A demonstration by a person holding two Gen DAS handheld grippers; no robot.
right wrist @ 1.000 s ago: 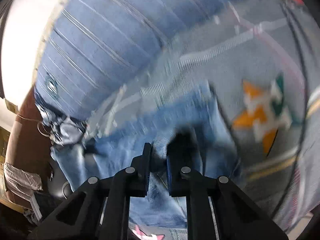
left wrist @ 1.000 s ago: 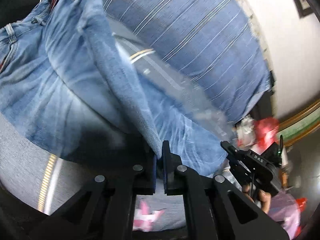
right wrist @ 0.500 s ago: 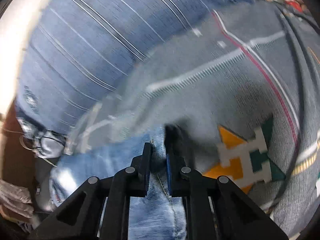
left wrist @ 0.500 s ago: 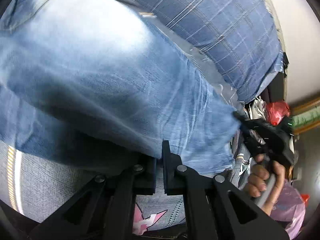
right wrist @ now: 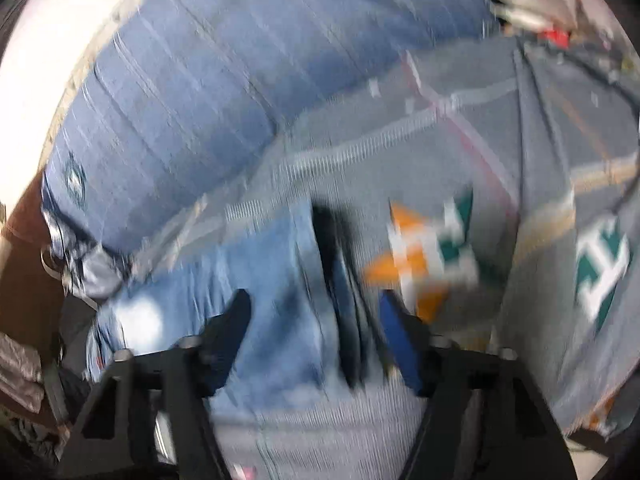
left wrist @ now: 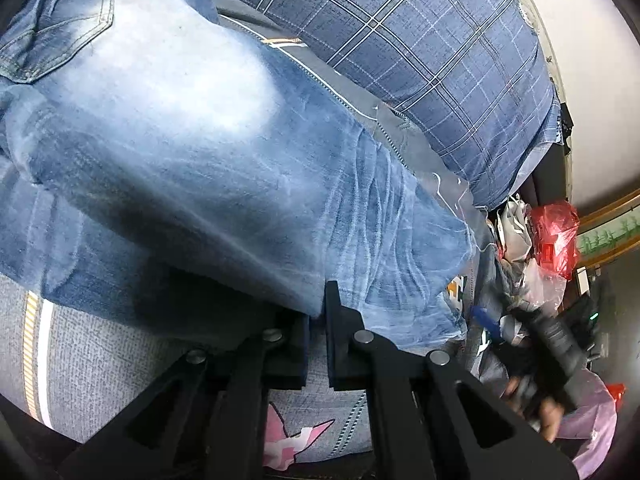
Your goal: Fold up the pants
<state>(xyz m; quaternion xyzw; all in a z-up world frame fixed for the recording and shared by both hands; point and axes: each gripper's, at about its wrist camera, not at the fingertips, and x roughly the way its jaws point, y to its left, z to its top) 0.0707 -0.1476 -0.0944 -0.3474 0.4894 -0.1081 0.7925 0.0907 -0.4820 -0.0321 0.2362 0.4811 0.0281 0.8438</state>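
1. Faded blue denim, that's the pants (left wrist: 208, 152): spread across a grey patterned bedspread (left wrist: 100, 364), one layer folded over another, back pocket up in the top-left corner of the left wrist view.
2. Lying on the bed just in front of a blue plaid pillow (left wrist: 420, 52), with the far edge of the denim close to it.
3. Left hand-held gripper (left wrist: 317, 320): clamped tight on the near folded edge of the pants, fabric pinched right between the black fingers.
4. Right hand-held gripper (right wrist: 314, 320): jaws spreading apart right now, denim edge still sitting between them but neither finger pressing on it. Pretty blurry in that view, so can't say much finer than that.
5. Also visible from the left wrist view, off at the right edge past the end of the pants, gripped by a hand (left wrist: 548, 420) low down.
6. Orange, white and green star-ish print on the bedspread (right wrist: 428, 256) just right of the denim edge in the right wrist view; pink one (left wrist: 288, 436) down near the left fingers.
7. Further out: red plastic bag (left wrist: 556, 236) and a heap of pale bags beside the bed, white wall (left wrist: 592, 80) behind the pillow.
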